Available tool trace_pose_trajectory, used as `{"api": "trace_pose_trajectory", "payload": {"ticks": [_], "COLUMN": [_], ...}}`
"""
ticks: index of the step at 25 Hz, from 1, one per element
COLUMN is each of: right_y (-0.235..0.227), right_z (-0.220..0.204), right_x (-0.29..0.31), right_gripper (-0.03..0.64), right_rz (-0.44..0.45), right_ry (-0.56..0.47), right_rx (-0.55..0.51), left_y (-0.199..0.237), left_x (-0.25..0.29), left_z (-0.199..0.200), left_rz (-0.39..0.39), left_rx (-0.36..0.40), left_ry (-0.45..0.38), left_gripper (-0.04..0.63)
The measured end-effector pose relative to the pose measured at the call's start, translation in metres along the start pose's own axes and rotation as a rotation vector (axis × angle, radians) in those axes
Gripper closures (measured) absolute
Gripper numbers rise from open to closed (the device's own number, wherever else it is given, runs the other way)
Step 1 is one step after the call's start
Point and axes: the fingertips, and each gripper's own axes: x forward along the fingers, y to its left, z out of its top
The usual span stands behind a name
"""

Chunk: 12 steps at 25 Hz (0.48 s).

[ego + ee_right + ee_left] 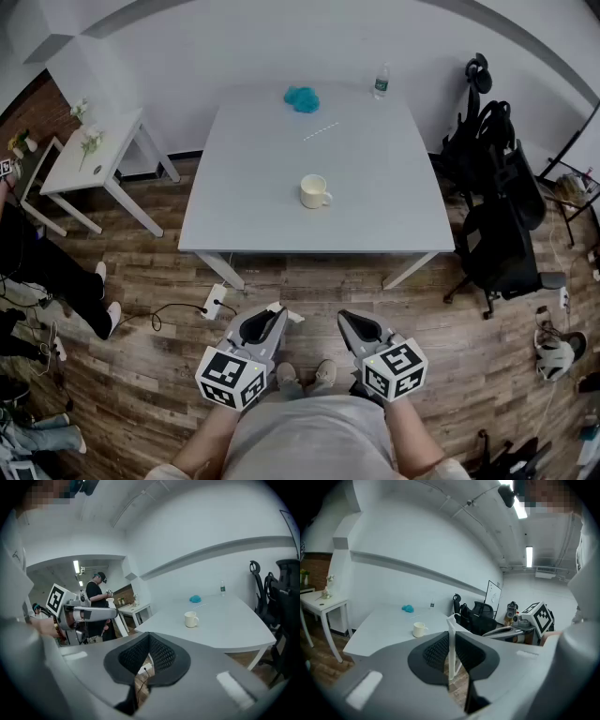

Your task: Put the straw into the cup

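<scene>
Between my left gripper's [452, 634] jaws: white straw [450, 663], clamped. Its long axis runs crosswise to the jaws, upright in the left gripper view, bent end on top and lower end hanging below the pads. Cup [315, 191] sits mid-table [384, 220], well ahead of both grippers, handle to the right. Right gripper [149, 638] is clenched on nothing, tips together.

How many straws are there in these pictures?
2. One straw stands clamped in the left gripper; what looks like another lies on the table beyond the cup, near the blue clump. None seem hidden.
</scene>
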Motion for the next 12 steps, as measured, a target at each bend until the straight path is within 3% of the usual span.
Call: {"api": "trace_pose_trajectory", "payload": {"ticks": [12], "right_y": [0.001], "right_z": [0.0], "right_x": [-0.008], "right_gripper": [0.612], "right_rz": [0.016], "right_ry": [0.004], "right_rx": [-0.021], "left_y": [-0.013], "left_x": [-0.002], "left_z": [0.0], "left_rz": [-0.001], "left_rx": [0.001], "left_ry": [0.003], "left_gripper": [0.534]}}
